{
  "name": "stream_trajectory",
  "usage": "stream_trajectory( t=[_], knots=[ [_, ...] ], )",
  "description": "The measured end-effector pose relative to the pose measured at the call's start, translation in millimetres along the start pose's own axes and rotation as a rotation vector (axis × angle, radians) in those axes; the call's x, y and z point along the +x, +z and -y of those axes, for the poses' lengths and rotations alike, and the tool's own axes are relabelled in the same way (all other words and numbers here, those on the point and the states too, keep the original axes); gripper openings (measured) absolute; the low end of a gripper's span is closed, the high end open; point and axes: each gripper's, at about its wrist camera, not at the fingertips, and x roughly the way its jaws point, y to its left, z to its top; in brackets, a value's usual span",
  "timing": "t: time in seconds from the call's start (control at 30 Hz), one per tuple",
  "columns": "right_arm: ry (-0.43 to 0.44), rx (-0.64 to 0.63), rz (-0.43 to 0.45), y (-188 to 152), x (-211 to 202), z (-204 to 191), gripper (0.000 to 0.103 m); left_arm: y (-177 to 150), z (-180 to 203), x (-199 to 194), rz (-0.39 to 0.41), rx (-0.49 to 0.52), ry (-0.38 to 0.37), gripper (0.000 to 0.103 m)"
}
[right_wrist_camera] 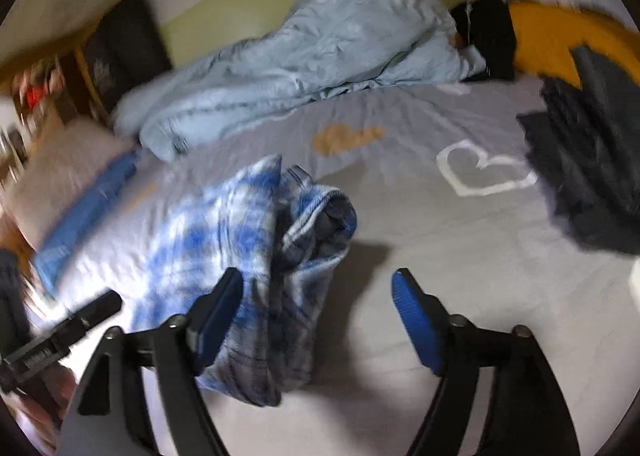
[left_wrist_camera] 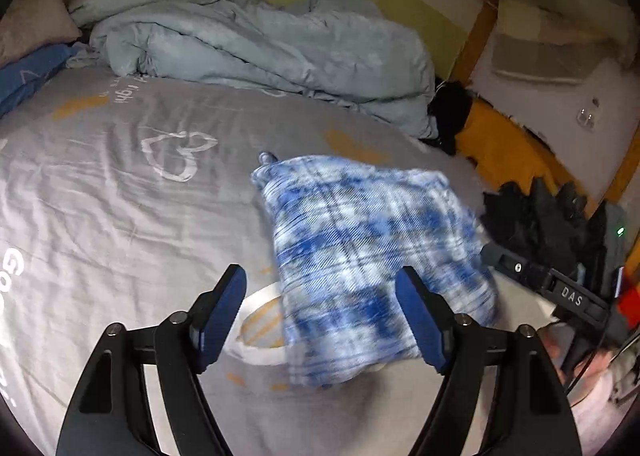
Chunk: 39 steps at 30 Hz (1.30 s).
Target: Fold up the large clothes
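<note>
**On the grey bedsheet, a plaid garment lies folded and let go**

On the near half of the grey printed bedsheet (left_wrist_camera: 120,192) lies the blue-and-white plaid flannel garment (left_wrist_camera: 360,256), gathered into a compact, roughly rectangular bundle. Neither tool has hold of it. The left gripper (left_wrist_camera: 324,316) hangs over the bundle's near edge with its blue-padded jaws spread wide; cloth shows between them, but the pads do not press on it. The right gripper (right_wrist_camera: 320,320) also stands wide, its left pad just in front of the garment's right edge and its right pad over bare sheet, nothing clamped.

From the right wrist view the bundle looks less tidy on its right side: a rolled cuff or hem (right_wrist_camera: 332,212) pokes out there, and the layers bulge rather than lie flat. Motion blur softens both views, so how exactly the layers sit cannot be told.

By my reading, this piece is near its end: the main folds seem made and the cloth released, with perhaps a smoothing or a tuck of that loose end left. A heap of dark grey and black clothing (right_wrist_camera: 588,160) sits at the far right of the bed, looking already stacked, though whether it is folded cannot be told. At the far side lies a crumpled pale blue duvet (left_wrist_camera: 248,40), against the yellow-green wall, and a pinkish pillow (left_wrist_camera: 32,16) rests at the far left.
</note>
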Motion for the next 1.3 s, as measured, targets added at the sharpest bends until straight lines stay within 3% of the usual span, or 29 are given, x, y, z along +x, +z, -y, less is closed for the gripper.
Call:
stream_trajectory(
  t=[0.17, 0.27, 0.4, 0.43, 0.47, 0.5, 0.57, 0.7, 0.87, 0.97, 1.17, 1.3],
  knots=[
    [0.099, 0.033, -0.056, -1, 15, 1, 0.087, 6, -13, 20, -0.033, -0.111, -0.005, 0.1],
    [0.145, 0.035, -0.105, -4, 34, -2, 0.087, 4, -27, 49, -0.154, -0.198, -0.079, 0.1],
    [0.297, 0.158, -0.209, -11, 61, 11, 0.087, -14, -46, 79, -0.26, -0.342, -0.233, 0.099],
    [0.347, 0.183, -0.233, -15, 69, 14, 0.083, -18, -48, 84, -0.279, -0.359, -0.276, 0.092],
    [0.4, 0.19, -0.263, -19, 78, 14, 0.077, -21, -48, 89, -0.284, -0.363, -0.317, 0.073],
    [0.404, 0.182, -0.265, -22, 81, 14, 0.074, -22, -48, 91, -0.277, -0.355, -0.32, 0.07],
    [0.389, 0.163, -0.255, -22, 81, 10, 0.06, -20, -43, 85, -0.238, -0.322, -0.337, 0.052],
    [0.359, 0.078, -0.176, -6, 49, -10, 0.053, -2, -5, 53, -0.148, -0.171, -0.294, 0.045],
    [0.379, 0.036, -0.06, 29, -7, -11, 0.053, 35, 55, 17, -0.055, -0.076, -0.365, 0.044],
    [0.343, 0.012, 0.065, 54, -58, 2, 0.054, 57, 109, 6, 0.0, 0.003, -0.415, 0.044],
    [0.222, 0.011, 0.273, 100, -161, 63, 0.054, 94, 251, 16, 0.036, 0.158, -0.555, 0.044],
    [0.097, 0.001, 0.362, 124, -210, 117, 0.055, 102, 337, 50, 0.009, 0.214, -0.628, 0.044]
  ],
)
